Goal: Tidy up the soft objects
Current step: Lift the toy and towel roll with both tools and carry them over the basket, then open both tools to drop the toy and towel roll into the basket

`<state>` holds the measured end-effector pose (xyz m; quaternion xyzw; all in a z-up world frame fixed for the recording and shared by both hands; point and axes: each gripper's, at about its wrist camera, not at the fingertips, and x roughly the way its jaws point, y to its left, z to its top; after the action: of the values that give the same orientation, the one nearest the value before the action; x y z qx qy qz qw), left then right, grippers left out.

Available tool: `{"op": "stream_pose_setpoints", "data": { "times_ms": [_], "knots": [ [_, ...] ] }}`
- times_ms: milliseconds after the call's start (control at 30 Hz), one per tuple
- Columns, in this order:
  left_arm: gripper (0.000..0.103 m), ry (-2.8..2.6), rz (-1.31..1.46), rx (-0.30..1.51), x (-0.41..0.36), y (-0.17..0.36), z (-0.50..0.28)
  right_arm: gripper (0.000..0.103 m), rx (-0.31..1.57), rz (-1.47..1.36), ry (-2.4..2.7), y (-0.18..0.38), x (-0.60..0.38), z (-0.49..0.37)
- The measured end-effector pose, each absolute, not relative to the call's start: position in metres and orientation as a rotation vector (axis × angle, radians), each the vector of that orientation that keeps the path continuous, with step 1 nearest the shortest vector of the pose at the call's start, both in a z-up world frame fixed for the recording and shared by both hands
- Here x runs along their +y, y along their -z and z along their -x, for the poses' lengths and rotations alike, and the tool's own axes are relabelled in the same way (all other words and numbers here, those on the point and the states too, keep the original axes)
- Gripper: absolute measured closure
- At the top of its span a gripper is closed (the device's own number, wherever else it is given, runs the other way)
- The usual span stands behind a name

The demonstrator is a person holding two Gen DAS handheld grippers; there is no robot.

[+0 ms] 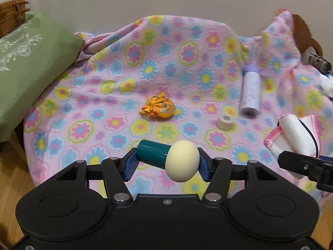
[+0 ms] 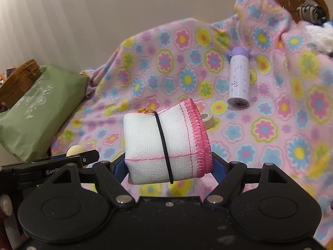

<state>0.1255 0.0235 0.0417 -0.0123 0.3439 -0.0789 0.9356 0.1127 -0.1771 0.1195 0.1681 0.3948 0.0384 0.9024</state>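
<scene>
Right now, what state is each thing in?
Left gripper: shut on the cream egg, lifted.
Teal cylinder: on its side behind the egg.
Right gripper: shut on the rolled cloth, banded, lifted.
Orange pouch: lying tied.
Purple bottle: lying capped.
Tape roll: lying on the blanket.

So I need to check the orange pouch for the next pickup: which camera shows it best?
The left wrist view: the orange pouch lies whole and unobstructed on the floral blanket. In the right wrist view only a sliver peeks above the rolled white cloth.
</scene>
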Motion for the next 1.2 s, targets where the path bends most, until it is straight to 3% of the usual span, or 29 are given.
{"op": "stream_pose_setpoints", "data": {
  "times_ms": [433, 967, 1033, 1067, 1200],
  "knots": [
    [0.047, 0.166, 0.032, 0.789, 0.017, -0.001, -0.063, 0.024, 0.868, -0.303, -0.055, -0.110, -0.169, -0.032],
    [0.046, 0.152, 0.012, 0.852, 0.011, 0.017, -0.048, 0.023, 0.928, -0.311, -0.072, -0.096, -0.162, -0.021],
    [0.041, 0.153, 0.007, 0.852, 0.010, 0.017, -0.048, 0.023, 0.926, -0.305, -0.074, -0.096, -0.161, -0.020],
    [0.033, 0.152, 0.008, 0.851, 0.010, 0.017, -0.047, 0.022, 0.923, -0.304, -0.076, -0.097, -0.161, -0.020],
    [0.031, 0.146, 0.008, 0.836, 0.011, 0.014, -0.045, 0.021, 0.913, -0.294, -0.075, -0.099, -0.160, -0.020]
  ]
}}
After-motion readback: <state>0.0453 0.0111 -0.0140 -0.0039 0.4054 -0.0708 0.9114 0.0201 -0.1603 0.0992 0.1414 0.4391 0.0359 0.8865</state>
